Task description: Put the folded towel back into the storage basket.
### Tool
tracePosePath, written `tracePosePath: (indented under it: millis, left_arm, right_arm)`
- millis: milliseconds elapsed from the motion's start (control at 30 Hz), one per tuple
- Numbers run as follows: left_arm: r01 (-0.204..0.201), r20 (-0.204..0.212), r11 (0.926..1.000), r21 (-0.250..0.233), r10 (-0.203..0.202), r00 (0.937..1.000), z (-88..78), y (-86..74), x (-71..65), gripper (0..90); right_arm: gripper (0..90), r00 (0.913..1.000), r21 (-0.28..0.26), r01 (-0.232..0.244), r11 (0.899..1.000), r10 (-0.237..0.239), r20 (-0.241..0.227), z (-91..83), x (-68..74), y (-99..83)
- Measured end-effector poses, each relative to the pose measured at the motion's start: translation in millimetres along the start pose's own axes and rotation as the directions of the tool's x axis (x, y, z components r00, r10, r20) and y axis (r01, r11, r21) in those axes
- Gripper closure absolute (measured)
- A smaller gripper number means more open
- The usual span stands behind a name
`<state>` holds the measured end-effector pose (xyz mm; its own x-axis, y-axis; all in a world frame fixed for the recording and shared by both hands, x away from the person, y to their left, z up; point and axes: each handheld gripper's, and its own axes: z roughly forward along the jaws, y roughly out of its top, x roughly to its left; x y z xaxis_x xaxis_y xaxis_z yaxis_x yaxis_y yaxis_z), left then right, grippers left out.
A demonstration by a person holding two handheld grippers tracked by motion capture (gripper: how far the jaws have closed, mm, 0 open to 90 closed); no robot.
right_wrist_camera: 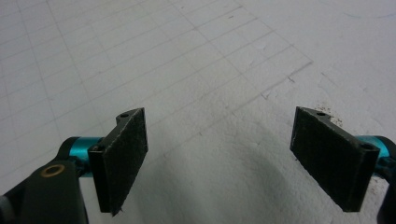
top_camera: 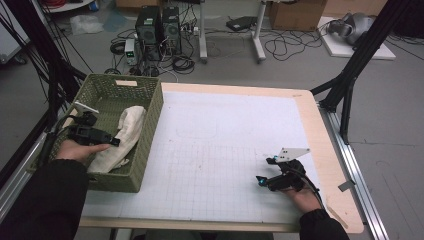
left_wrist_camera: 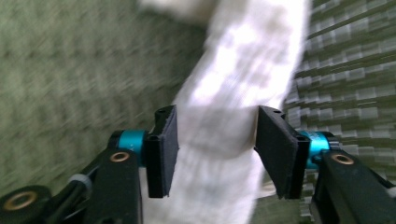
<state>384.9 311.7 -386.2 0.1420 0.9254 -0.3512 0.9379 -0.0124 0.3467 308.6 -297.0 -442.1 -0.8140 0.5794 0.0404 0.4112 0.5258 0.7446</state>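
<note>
Two grippers on your hands, one cloth, one basket, one table. Item one: your left gripper (top_camera: 114, 142), held inside the green woven basket (top_camera: 150, 130) at the table's left edge, its tip over the cream cloth (top_camera: 125, 135). Along its own view the two black pads (left_wrist_camera: 164, 149) stand partly apart on either side of a band of that cloth (left_wrist_camera: 233, 93); the picture is blurred, so you cannot tell whether the pads press on the fabric or merely flank it. Item two: the cloth itself, crumpled lengthwise, lies in the right half of the basket against the right wall, with one end toward the far side and the other bunched near your left hand (top_camera: 77, 150). Item three: your right gripper (top_camera: 264, 172), resting low over the white gridded mat (top_camera: 220, 150) at the near right of the table (top_camera: 320, 130), well apart from the basket. Its jaws stand wide, with bare mat (right_wrist_camera: 219, 93) between the pads (right_wrist_camera: 122, 156). Item four: beyond the table, two computer towers (top_camera: 159, 27) and loose cables (top_camera: 285, 42) on the grey floor.
</note>
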Motion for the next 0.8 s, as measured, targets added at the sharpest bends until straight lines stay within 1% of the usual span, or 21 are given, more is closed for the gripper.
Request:
tracePosePath:
  millis: [33, 67, 100, 167, 200, 267, 300, 367, 433, 467, 533, 633, 700, 733, 767, 800]
  left_arm:
    - [-0.001, -0.037, 1.0, 0.008, 0.001, 0.9993, 1.1, 0.3, 0.1, 60.6]
    - [-0.001, -0.049, 0.9998, 0.022, 0.002, 0.9988, 2.2, 0.5, 0.4, 66.9]
    - [-0.002, -0.053, 0.9997, 0.023, 0.003, 0.9986, 2.6, 0.5, 0.7, 74.3]
    - [0.001, -0.082, 0.9996, 0.026, 0.001, 0.9966, 1.8, 0.9, 1.5, 82.3]
    - [0.013, -0.097, 0.9997, 0.02, -0.011, 0.9952, 1.1, 1.1, 2.1, 83.2]
    - [0.024, -0.148, 0.9995, 0.02, -0.02, 0.9888, 0.3, 1.5, 2.9, 83.9]
    - [0.033, -0.162, 0.9993, 0.019, -0.029, 0.9863, 1.0, 1.5, 3.4, 83.8]
    - [0.034, -0.17, 0.9992, 0.022, -0.03, 0.985, 1.9, 1.4, 2.9, 83.4]
    - [0.037, -0.184, 0.9991, 0.019, -0.033, 0.9824, 2.0, 1.3, 3.6, 81.2]
    - [0.037, -0.184, 0.9992, 0.014, -0.034, 0.9824, 1.3, 1.4, 3.6, 79.9]
    - [0.034, -0.156, 0.9994, -0.007, -0.035, 0.9871, -1.1, 1.5, 3.0, 76.5]
    - [0.012, -0.123, 0.9986, -0.052, -0.018, 0.9923, -8.0, 1.0, 1.3, 73.7]
    - [0.005, -0.1, 0.9971, -0.076, -0.013, 0.9949, -12.0, 0.4, -0.7, 71.4]
    - [-0.008, -0.066, 0.9966, -0.083, 0.003, 0.9978, -13.0, -0.2, -1.7, 70.2]
    - [-0.021, -0.042, 0.997, -0.075, 0.017, 0.999, -13.4, -0.5, -2.1, 68.7]
    - [-0.023, -0.033, 0.9972, -0.071, 0.02, 0.9993, -12.9, -0.6, -2.7, 66.5]
  right_arm:
    - [18.1, 1.0, -0.002, 0.0, 1.0, 0.0, 0.0, 0.0, -0.1, 0.0]
    - [18.2, 1.0, -0.002, 0.002, 1.0, -0.002, 0.002, 0.1, -0.4, 0.0]
    - [18.2, 1.0, -0.002, 0.001, 1.0, -0.001, -0.001, 0.2, -0.3, 0.0]
    - [18.2, 1.0, -0.002, 0.0, 1.0, 0.0, -0.003, -0.2, 0.0, 0.0]
    - [18.1, 1.0, -0.004, 0.002, 1.0, -0.002, -0.003, -0.4, -0.2, 0.1]
    - [18.2, 1.0, -0.008, 0.0, 1.0, 0.0, -0.004, -1.1, -0.2, 0.0]
    - [18.1, 1.0, -0.008, -0.002, 1.0, 0.002, -0.006, -1.3, -0.1, 0.0]
    - [18.1, 1.0, -0.012, 0.003, 1.0, -0.003, -0.003, -1.6, -0.5, 0.1]
    - [18.2, 1.0, -0.013, 0.004, 1.0, -0.004, -0.003, -1.8, -0.5, 0.1]
    - [18.1, 1.0, -0.012, 0.001, 1.0, -0.001, -0.004, -1.8, -0.4, 0.1]
    - [18.1, 1.0, -0.013, 0.003, 1.0, -0.003, -0.005, -2.1, -0.1, 0.2]
    - [18.1, 1.0, -0.013, 0.001, 1.0, -0.001, -0.004, -2.9, 0.7, 0.2]
    - [18.1, 1.0, -0.014, -0.003, 1.0, 0.003, -0.007, -2.9, 0.8, 0.3]
    - [18.1, 1.0, -0.016, 0.001, 1.0, -0.001, -0.006, -2.5, 0.7, 0.3]
    - [18.1, 1.0, -0.013, 0.004, 1.0, -0.004, -0.003, -2.5, 1.0, 0.4]
    - [18.2, 1.0, -0.013, 0.007, 1.0, -0.007, -0.003, -2.3, 1.0, 0.4]
